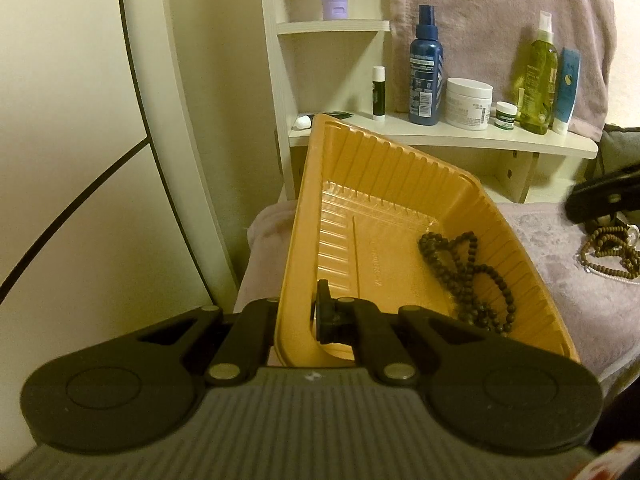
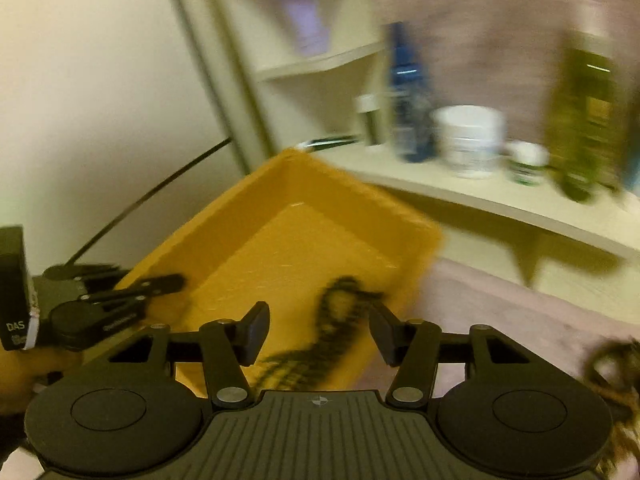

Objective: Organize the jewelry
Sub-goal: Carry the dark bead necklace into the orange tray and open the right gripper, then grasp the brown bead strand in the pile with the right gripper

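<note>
Room: a pale corner shelf (image 1: pixel 440 136) of toiletry bottles stands far behind a surface draped in a pinkish blanket (image 1: pixel 560 264).
Tray: my left tool (image 1: pixel 298 320) is closed on the near wall of the yellow tray (image 1: pixel 380 184), tilting it up off the blanket.
In tray: one dark bead strand (image 1: pixel 468 276) lies along its right side.
Right tool: my right tool (image 2: pixel 318 332) hangs open over the tray, nothing between the pads, the strand beneath it.
Still to sort: a heap of beads (image 1: pixel 612 252) lies on the blanket, right of the tray.
Doing it well: I'd keep the tray steady and pinch one strand at a time.
Hard to see: the right view is blurred; the heap is cut off at the edge.
</note>
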The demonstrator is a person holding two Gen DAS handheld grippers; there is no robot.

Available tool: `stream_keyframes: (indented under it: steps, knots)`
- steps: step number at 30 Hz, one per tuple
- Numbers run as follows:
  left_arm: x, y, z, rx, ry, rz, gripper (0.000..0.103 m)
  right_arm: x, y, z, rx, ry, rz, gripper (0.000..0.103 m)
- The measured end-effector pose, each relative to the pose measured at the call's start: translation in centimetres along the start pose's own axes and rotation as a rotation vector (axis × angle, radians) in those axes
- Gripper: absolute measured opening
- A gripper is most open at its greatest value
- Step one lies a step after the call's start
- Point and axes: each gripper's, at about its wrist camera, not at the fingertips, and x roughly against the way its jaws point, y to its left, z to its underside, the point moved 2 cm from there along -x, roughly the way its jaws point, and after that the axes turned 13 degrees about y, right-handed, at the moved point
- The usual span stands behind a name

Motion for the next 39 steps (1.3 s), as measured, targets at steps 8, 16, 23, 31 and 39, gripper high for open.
stream_keyframes:
  steps: [8, 16, 23, 31, 39]
  knots:
    - [0.1, -0.2, -0.1, -0.007, -0.001, -0.004, 0.003, 6.5, -9.1, 9.0, -0.32, -0.117, 0.299, 0.055]
    - [0.2, -0.5, -0.3, -0.014, 0.008, -0.018, 0.003, 8.8, -12.1, 14.6, -0.41, -0.126, 0.425, 0.055]
    - [0.2, -0.6, -0.3, -0.014, 0.011, -0.021, 0.003, 6.3, -12.5, 14.1, -0.354, -0.135, 0.426, 0.042]
    - [0.3, -0.7, -0.3, -0.013, 0.011, -0.028, 0.003, 3.9, -14.6, 13.1, -0.34, -0.096, 0.454, 0.023]
    - [0.3, -0.8, -0.3, -0.016, 0.013, -0.031, 0.004, 4.1, -15.4, 13.1, -0.38, -0.093, 0.437, 0.007]
